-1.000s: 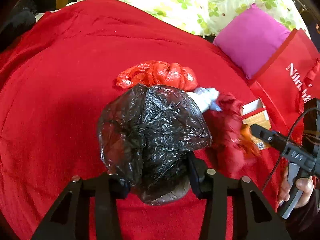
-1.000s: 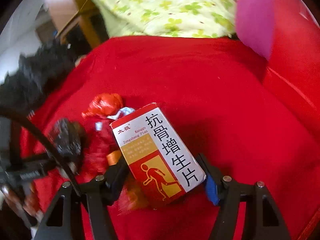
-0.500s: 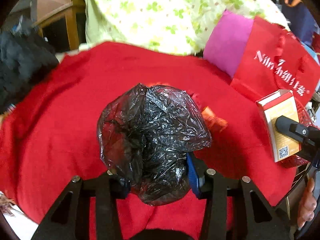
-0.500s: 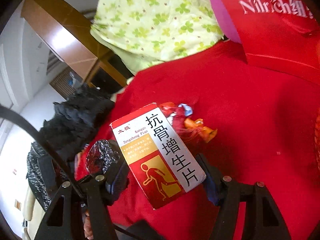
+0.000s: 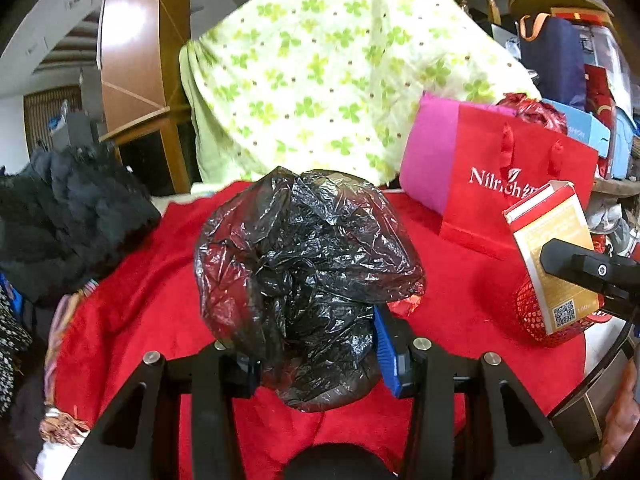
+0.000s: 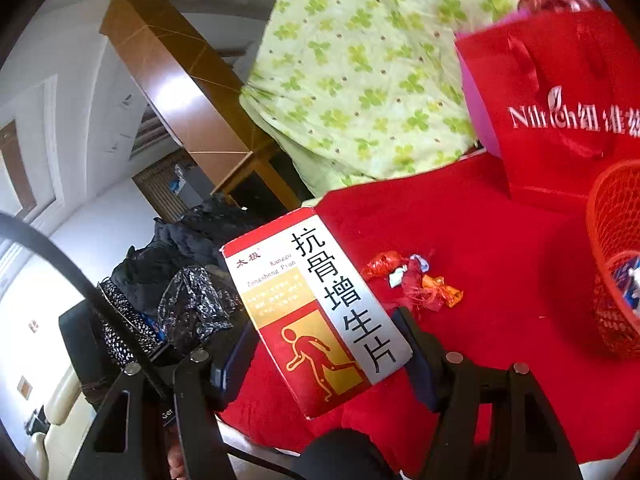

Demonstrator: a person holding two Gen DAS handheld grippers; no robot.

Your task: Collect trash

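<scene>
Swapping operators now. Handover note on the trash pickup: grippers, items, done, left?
Left gripper: shut on the crumpled black plastic bag, held above the red cloth.
Right gripper: shut on the medicine box, also held up.
Red mesh basket at the right already holds some scraps.
Left: candy wrappers lie on the cloth; neither held item is dropped in yet.

Past the gripper, a wooden pillar (image 6: 180, 76) and white walls (image 6: 48, 52) are seen, daylight reflected off both.

Red mesh basket (image 6: 612, 264) cut by the right edge, its contents too small to identify
</scene>
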